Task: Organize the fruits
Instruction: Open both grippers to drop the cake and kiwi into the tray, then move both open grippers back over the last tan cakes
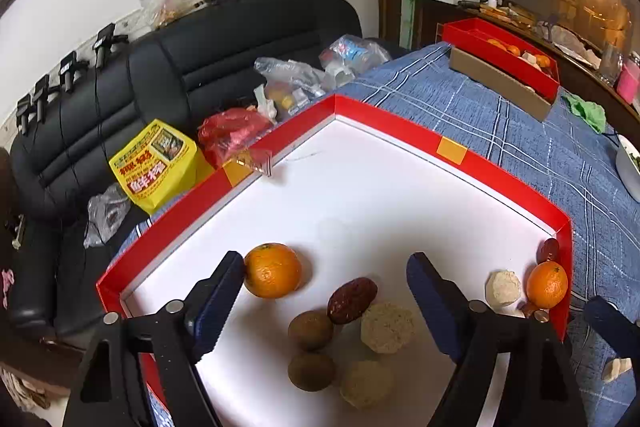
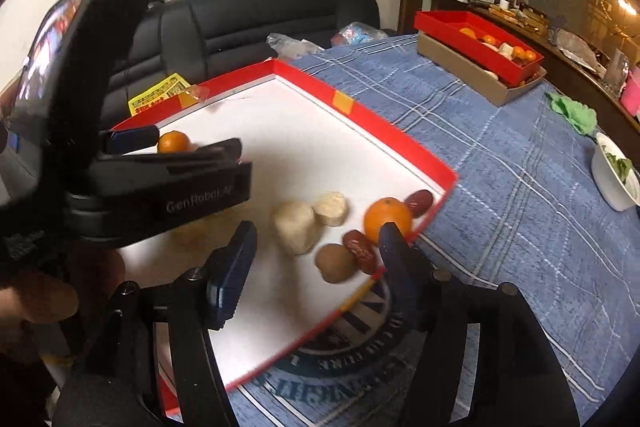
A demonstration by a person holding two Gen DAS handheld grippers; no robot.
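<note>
Right tongs (image 2: pixel 316 255) agape over red tray (image 2: pixel 404 143) (orange (image 2: pixel 387 213) beside finger).

Mixed fruits (image 1: pixel 352 311) scattered in red-rimmed tray (image 1: pixel 400 125)

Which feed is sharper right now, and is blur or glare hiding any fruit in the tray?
Left wrist view: sharp, the orange and red date are crisp; soft shadows only, straight tray walls bowed by fisheye. Right wrist view: motion-smeared, the pale lumps and left tongs are blurred; bright lamp glare sits far right, off the fruit.
</note>
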